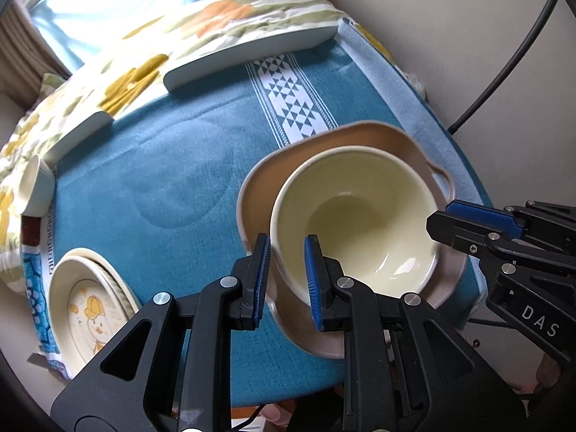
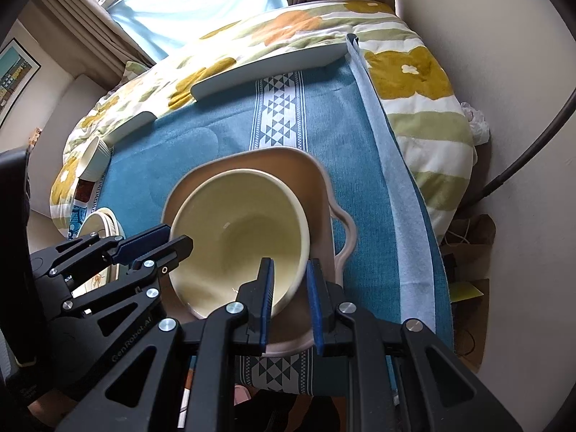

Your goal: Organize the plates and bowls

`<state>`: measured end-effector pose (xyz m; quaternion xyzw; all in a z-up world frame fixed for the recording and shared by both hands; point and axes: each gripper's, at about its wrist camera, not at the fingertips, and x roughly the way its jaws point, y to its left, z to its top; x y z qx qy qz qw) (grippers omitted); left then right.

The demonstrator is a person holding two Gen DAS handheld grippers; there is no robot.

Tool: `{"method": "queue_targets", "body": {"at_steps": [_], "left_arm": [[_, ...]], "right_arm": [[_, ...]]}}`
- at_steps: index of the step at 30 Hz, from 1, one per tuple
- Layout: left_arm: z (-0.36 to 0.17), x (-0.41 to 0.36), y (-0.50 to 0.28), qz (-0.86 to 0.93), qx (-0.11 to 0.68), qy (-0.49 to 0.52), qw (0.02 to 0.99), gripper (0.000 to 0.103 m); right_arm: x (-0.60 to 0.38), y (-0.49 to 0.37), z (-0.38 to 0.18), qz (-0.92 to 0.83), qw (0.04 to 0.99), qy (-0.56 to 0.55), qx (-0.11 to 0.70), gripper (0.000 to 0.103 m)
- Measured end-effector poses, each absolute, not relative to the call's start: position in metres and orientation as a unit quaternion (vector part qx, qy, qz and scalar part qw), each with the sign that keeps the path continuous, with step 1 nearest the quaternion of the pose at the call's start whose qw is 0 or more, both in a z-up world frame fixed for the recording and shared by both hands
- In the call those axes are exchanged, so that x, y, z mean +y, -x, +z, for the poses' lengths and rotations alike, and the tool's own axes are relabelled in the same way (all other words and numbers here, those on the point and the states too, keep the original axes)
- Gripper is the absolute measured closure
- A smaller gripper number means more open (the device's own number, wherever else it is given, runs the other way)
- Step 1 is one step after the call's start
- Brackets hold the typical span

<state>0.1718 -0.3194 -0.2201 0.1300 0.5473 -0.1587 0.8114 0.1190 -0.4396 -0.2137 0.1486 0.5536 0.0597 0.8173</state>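
A pale yellow bowl (image 1: 360, 216) sits tilted in a beige handled plate (image 1: 363, 136) on the blue tablecloth. My left gripper (image 1: 287, 273) straddles the bowl's near-left rim, one finger inside and one outside; the gap stays wide, so it looks open. My right gripper (image 2: 289, 295) straddles the bowl's (image 2: 234, 237) near-right rim the same way, above the beige plate (image 2: 316, 187). Each gripper also shows in the other's view, the right one (image 1: 442, 223) and the left one (image 2: 169, 241). A cream duck-print plate stack (image 1: 90, 306) lies at the near left.
A small ribbed cream cup (image 1: 34, 187) stands at the table's left edge. Two white table-edge pieces (image 1: 252, 54) lie at the far side, against a flowered quilt (image 2: 414, 72). A wall and a black cable (image 1: 504, 64) are to the right. A paper bag (image 2: 468, 252) sits on the floor.
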Motion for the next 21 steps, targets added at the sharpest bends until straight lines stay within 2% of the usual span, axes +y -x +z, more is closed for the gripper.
{"method": "queue_targets", "body": {"at_steps": [6,15,16,17,18,19,20,21], "left_arm": [[-0.192,-0.315,-0.166,-0.16,0.533,-0.109,0.824,0.086],[-0.122,-0.256,-0.144,-0.119,0.492,-0.036,0.862,0.086],[-0.119,-0.247,-0.141,-0.109,0.495,-0.026,0.862,0.085],[-0.115,-0.239,-0.138,-0.102,0.495,-0.015,0.863,0.083],[-0.113,-0.229,-0.134,-0.095,0.493,-0.003,0.865,0.081],[-0.112,-0.221,-0.13,-0.086,0.492,0.006,0.866,0.067],[-0.11,-0.212,-0.125,-0.073,0.489,0.012,0.869,0.034],[-0.108,-0.204,-0.118,-0.058,0.481,0.019,0.875,0.017]], "right_arm": [[-0.447,-0.113,-0.19,0.067,0.83,-0.151,0.532,0.086],[-0.437,-0.11,-0.137,0.147,0.858,-0.117,0.478,0.085],[-0.435,-0.111,-0.133,0.16,0.861,-0.117,0.469,0.081],[-0.431,-0.112,-0.13,0.172,0.864,-0.116,0.459,0.065],[-0.428,-0.113,-0.127,0.185,0.866,-0.115,0.45,0.036],[-0.425,-0.113,-0.125,0.194,0.869,-0.116,0.441,0.023],[-0.421,-0.113,-0.123,0.202,0.87,-0.118,0.433,0.013],[-0.417,-0.114,-0.123,0.21,0.87,-0.119,0.429,0.013]]}}
